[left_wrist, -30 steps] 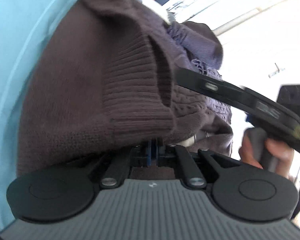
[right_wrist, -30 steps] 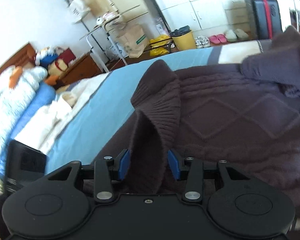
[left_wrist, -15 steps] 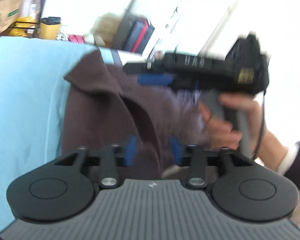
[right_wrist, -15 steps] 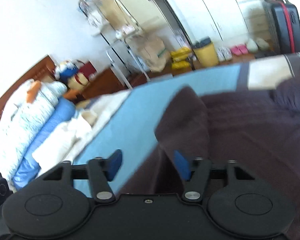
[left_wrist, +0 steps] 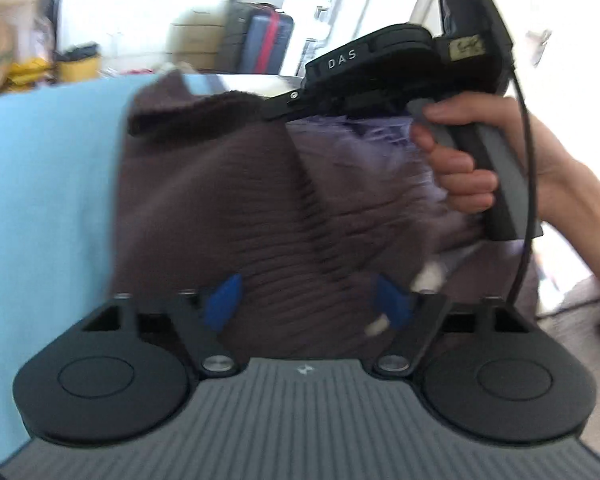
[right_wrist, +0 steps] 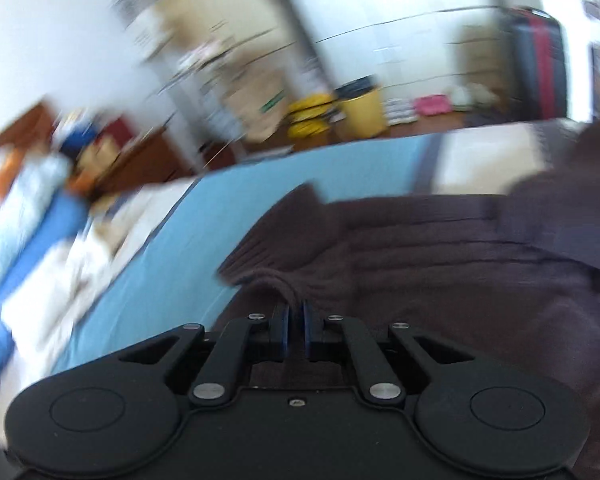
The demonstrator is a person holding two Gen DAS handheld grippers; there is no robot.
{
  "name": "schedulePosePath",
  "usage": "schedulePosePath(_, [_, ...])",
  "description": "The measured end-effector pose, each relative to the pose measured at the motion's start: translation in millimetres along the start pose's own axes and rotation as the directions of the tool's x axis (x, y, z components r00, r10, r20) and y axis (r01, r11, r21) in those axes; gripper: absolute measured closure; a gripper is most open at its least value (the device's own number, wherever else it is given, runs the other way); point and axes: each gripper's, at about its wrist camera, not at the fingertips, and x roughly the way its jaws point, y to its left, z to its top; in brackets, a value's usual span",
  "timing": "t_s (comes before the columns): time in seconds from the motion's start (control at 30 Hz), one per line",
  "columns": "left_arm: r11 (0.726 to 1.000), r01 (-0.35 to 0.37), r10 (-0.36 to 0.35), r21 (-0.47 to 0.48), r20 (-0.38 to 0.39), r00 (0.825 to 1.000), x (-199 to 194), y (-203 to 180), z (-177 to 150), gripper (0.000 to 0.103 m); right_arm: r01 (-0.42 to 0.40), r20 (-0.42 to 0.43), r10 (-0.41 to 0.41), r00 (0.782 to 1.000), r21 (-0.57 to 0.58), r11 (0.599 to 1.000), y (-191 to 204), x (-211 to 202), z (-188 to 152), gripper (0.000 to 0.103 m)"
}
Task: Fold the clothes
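Note:
A dark brown knitted sweater (left_wrist: pixel 220 200) lies on the light blue bed sheet (left_wrist: pixel 40 200). My left gripper (left_wrist: pixel 308 300) hovers over its ribbed part, jaws opening wide; knit shows between the blue pads (left_wrist: pixel 224 300), which do not press on it. Across the sweater, my right gripper (left_wrist: pixel 284 106) is held by a hand (left_wrist: pixel 460 168) and pinches a raised ribbed edge. In the right wrist view the right gripper (right_wrist: pixel 296 322) is shut on a fold of the sweater (right_wrist: pixel 420 264), which peaks up just ahead of the pads.
The blue sheet (right_wrist: pixel 260 208) stretches left of the sweater, with pillows and bedding (right_wrist: pixel 32 240) beyond. Past the bed's far edge stand a yellow bin (right_wrist: pixel 360 112), a paper bag (right_wrist: pixel 256 108) and a dark suitcase with a red stripe (left_wrist: pixel 266 44).
The left gripper let go of the ribbed sweater edge and its jaws spread wide. The right gripper, open around a fold before, has closed on the sweater's edge and shifted sideways.

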Motion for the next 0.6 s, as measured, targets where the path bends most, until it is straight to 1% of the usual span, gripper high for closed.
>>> schedulePosePath(0.1, [1.0, -0.018, 0.019, 0.025, -0.035, 0.999, 9.6, -5.6, -3.6, 0.014, 0.038, -0.024, -0.035, 0.999, 0.101, 0.994, -22.4, -11.4, -3.0, 0.095])
schedulePosePath(0.13, [0.998, -0.027, 0.029, 0.051, -0.048, 0.998, 6.3, -9.7, -8.5, 0.012, 0.03, -0.029, -0.027, 0.999, 0.136, 0.99, -28.4, -14.9, -5.1, 0.094])
schedulePosePath(0.2, [0.991, -0.059, 0.067, 0.123, -0.067, 0.995, 7.1, -21.4, -17.7, 0.008, -0.001, -0.032, 0.007, 0.999, 0.199, 0.98, -37.7, -18.7, -8.0, 0.088])
schedulePosePath(0.27, [0.975, -0.106, 0.124, 0.197, -0.081, 0.989, 19.2, -31.1, -23.0, 0.008, -0.043, -0.028, 0.052, 0.998, 0.25, 0.967, -43.4, -18.3, -9.1, 0.075])
schedulePosePath(0.3, [0.965, -0.134, 0.156, 0.224, -0.082, 0.984, 18.9, -34.3, -22.6, 0.008, -0.041, -0.034, 0.049, 0.998, 0.221, 0.974, -38.5, -16.0, -9.4, 0.05])
schedulePosePath(0.33, [0.956, -0.163, 0.189, 0.245, -0.085, 0.978, 19.6, -37.6, -23.6, 0.012, -0.034, -0.042, 0.042, 0.998, 0.182, 0.983, -32.3, -13.3, -9.7, 0.036])
schedulePosePath(0.37, [0.947, -0.187, 0.215, 0.261, -0.081, 0.973, 18.3, -39.7, -24.8, 0.02, -0.027, -0.049, 0.034, 0.998, 0.143, 0.989, -26.1, -10.5, -10.0, 0.036])
schedulePosePath(0.43, [0.928, -0.235, 0.268, 0.291, -0.079, 0.96, 13.7, -42.2, -25.9, 0.03, -0.014, -0.063, 0.018, 0.998, 0.064, 0.998, -13.6, -5.0, -10.6, 0.036])
schedulePosePath(0.47, [0.916, -0.259, 0.297, 0.305, -0.084, 0.951, 10.8, -42.7, -25.7, 0.03, -0.008, -0.07, 0.01, 0.998, 0.024, 1.0, -7.4, -2.3, -10.9, 0.036])
schedulePosePath(0.5, [0.913, -0.273, 0.313, 0.303, -0.09, 0.946, 7.6, -42.5, -24.8, 0.03, 0.016, -0.077, -0.017, 0.997, -0.026, 1.0, -0.2, -1.1, -14.5, 0.036])
schedulePosePath(0.53, [0.92, -0.271, 0.308, 0.284, -0.095, 0.946, 4.4, -40.5, -23.5, 0.031, 0.039, -0.078, -0.044, 0.996, -0.062, 0.997, 5.7, -0.8, -17.7, 0.036])
schedulePosePath(0.57, [0.927, -0.267, 0.301, 0.262, -0.1, 0.948, 1.2, -38.3, -22.1, 0.035, 0.062, -0.078, -0.07, 0.994, -0.095, 0.994, 11.4, -0.7, -20.8, 0.036])
schedulePosePath(0.6, [0.934, -0.261, 0.292, 0.244, -0.1, 0.951, -1.6, -35.9, -20.5, 0.037, 0.059, -0.069, -0.067, 0.995, -0.113, 0.992, 17.5, -3.6, -23.9, 0.036])
